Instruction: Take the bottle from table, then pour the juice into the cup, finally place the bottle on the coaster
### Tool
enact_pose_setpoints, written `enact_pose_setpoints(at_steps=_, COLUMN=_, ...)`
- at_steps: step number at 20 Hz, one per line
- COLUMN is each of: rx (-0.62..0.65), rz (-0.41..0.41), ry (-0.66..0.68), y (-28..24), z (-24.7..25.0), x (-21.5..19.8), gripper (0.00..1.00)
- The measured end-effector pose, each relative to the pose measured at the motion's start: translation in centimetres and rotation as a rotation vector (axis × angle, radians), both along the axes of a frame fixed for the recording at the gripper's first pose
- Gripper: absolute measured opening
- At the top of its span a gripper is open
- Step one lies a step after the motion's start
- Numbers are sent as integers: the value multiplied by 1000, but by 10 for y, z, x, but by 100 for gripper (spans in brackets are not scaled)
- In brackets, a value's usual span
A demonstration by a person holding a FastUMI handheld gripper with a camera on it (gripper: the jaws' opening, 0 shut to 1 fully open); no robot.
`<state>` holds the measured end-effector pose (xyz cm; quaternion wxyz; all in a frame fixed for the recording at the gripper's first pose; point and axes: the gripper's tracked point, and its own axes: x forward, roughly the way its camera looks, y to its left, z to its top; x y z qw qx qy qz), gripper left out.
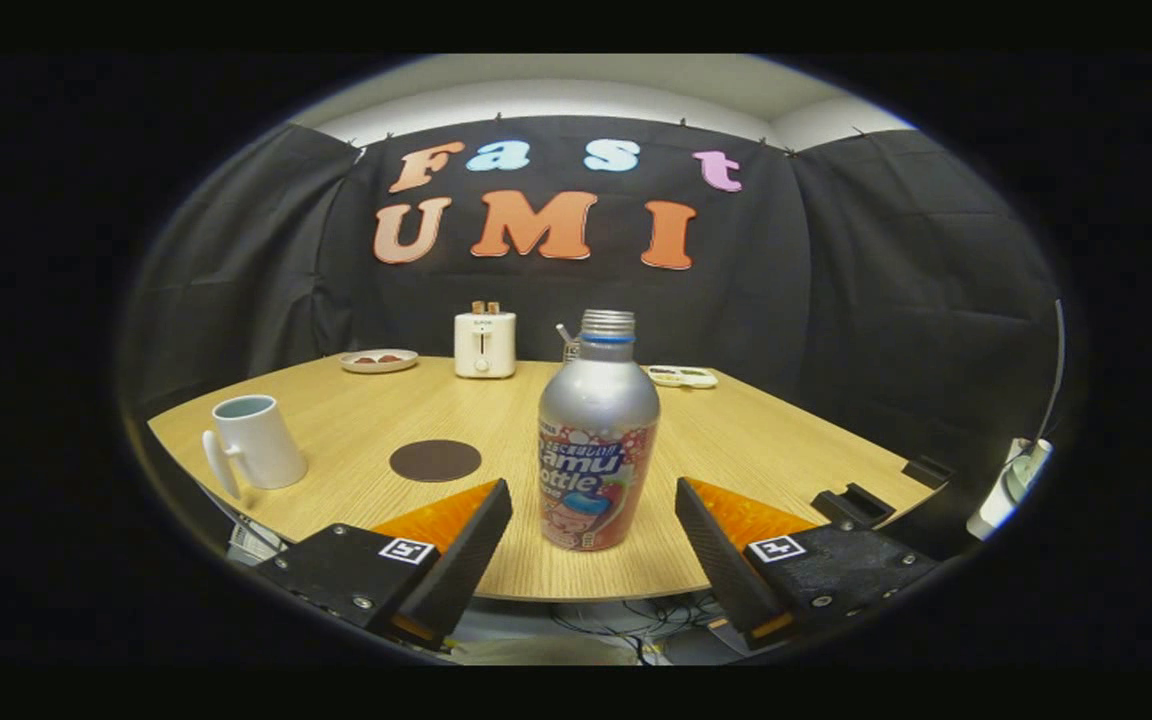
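The gripper (593, 520) hangs at the near rim of a pale wood-grain table (756, 450), its two fingers spread wide apart and touching nothing. Between them, clear of both, a silver aluminium bottle (596, 445) stands upright near the table's front edge, its cap off and the threaded neck bare. Below the rim, cables on the floor show dimly under the table.

Just beyond the left finger lies a dark round coaster (435, 461), flat on the wood. Further left stands a white mug (256, 442), its handle turned toward the near side; its contents cannot be made out.

At the far edge sit a small plate (379, 361) with reddish bits on it, a white toaster (484, 344) with two slices poking up, and a shallow white dish (682, 376). Something small with a stick or straw is mostly hidden behind the bottle's neck.

Black cloth walls the booth behind, under a pale ceiling. At the far right a white object is too distorted to identify.
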<state>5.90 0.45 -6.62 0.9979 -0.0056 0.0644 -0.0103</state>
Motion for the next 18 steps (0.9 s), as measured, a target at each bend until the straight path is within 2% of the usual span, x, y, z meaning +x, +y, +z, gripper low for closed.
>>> enact_pose_setpoints(at_steps=7, rx=-25, rz=20, ry=22, y=3, z=-10, x=24, gripper=96)
enact_pose_setpoints(at_steps=11, rx=-34, rz=30, ry=37, y=5, z=-18, x=34, gripper=87)
enact_pose_setpoints(at_steps=12, rx=-20, rz=34, ry=26, y=6, z=-13, x=33, gripper=82)
enact_pose_setpoints(at_steps=18, rx=5, rz=43, ry=22, y=11, z=-2, x=35, gripper=77)
